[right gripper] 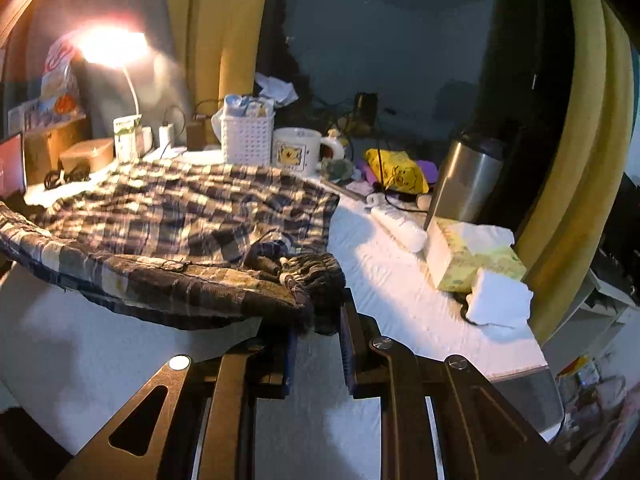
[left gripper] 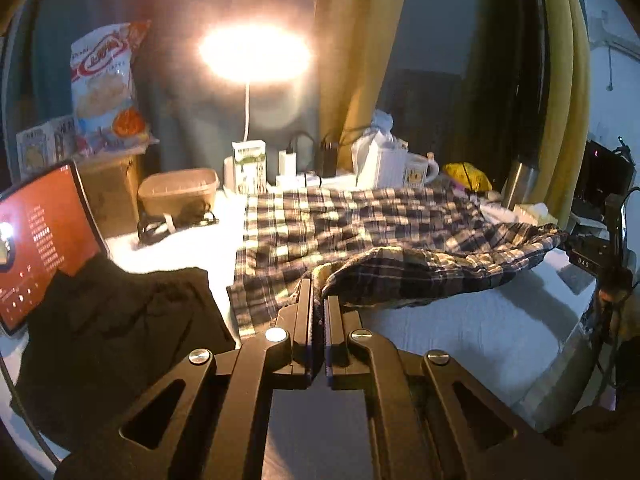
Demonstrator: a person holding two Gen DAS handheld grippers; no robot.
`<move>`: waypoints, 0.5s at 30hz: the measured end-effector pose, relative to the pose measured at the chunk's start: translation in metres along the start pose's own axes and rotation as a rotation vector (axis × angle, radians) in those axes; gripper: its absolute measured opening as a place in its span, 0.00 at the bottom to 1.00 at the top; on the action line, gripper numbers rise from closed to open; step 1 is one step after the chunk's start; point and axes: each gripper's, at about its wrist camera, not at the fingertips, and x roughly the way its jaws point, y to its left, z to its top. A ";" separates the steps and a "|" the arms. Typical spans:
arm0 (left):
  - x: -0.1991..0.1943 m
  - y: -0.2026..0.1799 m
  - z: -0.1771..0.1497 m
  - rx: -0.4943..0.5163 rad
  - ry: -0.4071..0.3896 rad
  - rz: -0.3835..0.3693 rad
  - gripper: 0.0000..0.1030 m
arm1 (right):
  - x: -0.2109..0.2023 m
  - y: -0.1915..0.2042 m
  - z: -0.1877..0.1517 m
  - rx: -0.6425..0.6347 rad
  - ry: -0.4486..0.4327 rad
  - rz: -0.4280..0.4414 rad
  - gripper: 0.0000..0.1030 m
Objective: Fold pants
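Plaid pants (left gripper: 360, 224) lie across the table's (right gripper: 400, 300) middle, near hem raised. Left gripper (left gripper: 319, 300) pinches one hem corner, right gripper (right gripper: 320, 312) clamps the bunched other corner. Carry both level toward the far edge, keeping the hem taut.

Bare white-covered surface (right gripper: 120, 340) lies open beneath the lifted plaid cloth pants (right gripper: 180, 200). A steel tumbler (right gripper: 468, 180) and yellow tissue box (right gripper: 472, 260) crowd the right edge; a black garment (left gripper: 120, 340) and red-screened tablet (left gripper: 40, 236) block the left.
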 end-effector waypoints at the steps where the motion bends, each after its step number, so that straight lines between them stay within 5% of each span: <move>1: -0.001 0.000 0.003 0.004 -0.008 0.001 0.03 | 0.000 -0.001 0.001 0.001 -0.004 -0.001 0.18; 15: 0.013 0.002 0.037 0.020 -0.042 0.030 0.03 | -0.003 -0.011 0.035 0.027 -0.061 0.004 0.18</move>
